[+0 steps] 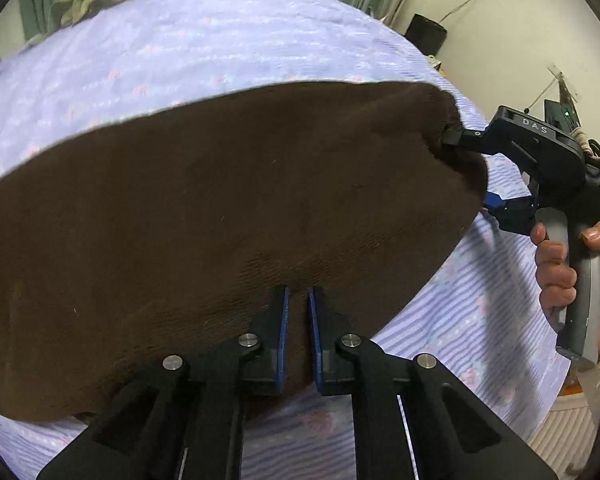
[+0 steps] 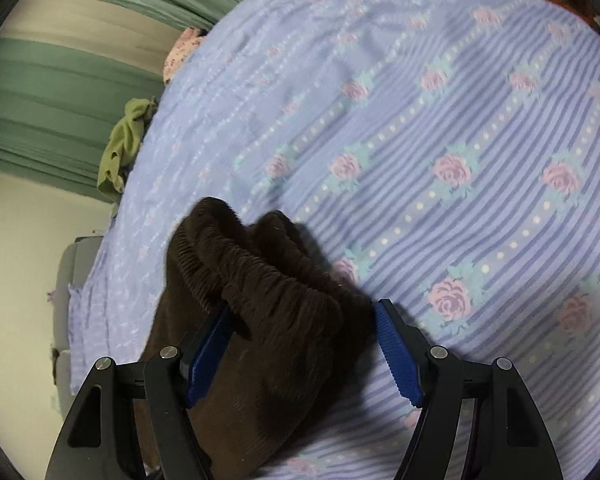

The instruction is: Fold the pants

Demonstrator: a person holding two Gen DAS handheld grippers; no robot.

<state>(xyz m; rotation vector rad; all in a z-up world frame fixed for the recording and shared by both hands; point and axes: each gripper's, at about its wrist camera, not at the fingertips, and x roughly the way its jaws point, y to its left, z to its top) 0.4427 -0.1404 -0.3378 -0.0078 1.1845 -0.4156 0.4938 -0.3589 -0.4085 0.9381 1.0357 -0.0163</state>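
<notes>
The dark brown pants lie spread on a lilac flowered bedspread. My left gripper is shut on the near edge of the pants, its blue pads nearly together with cloth between them. My right gripper is at the pants' far right end, in a person's hand. In the right wrist view its jaws stand wide open around the bunched elastic waistband, which sits between the blue pads without being pinched.
The bedspread fills most of both views. A green cloth and a pink item lie at the bed's far edge by green curtains. A black speaker stands by the wall.
</notes>
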